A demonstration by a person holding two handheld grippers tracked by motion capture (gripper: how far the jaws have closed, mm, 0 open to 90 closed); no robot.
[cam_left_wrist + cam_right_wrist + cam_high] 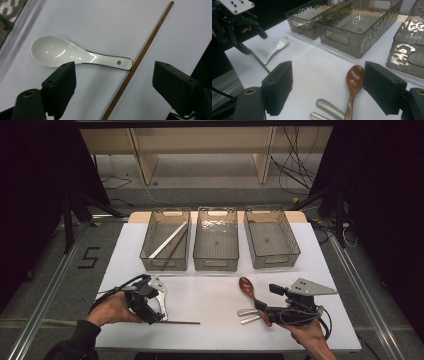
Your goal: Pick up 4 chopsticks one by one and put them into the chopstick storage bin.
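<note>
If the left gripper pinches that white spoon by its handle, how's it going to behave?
The white spoon looks glazed and glossy, so it may slip between the left gripper pads. It seems ceramic: stiff, probably brittle if dropped. Its rounded bowl might rock or pivot when nudged.

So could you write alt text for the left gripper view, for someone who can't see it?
A white ceramic spoon lies on a white table, its handle end close to a thin brown chopstick running diagonally. The left gripper, with its two black jaws open, rises from the bottom edge with the chopstick between them.
</note>
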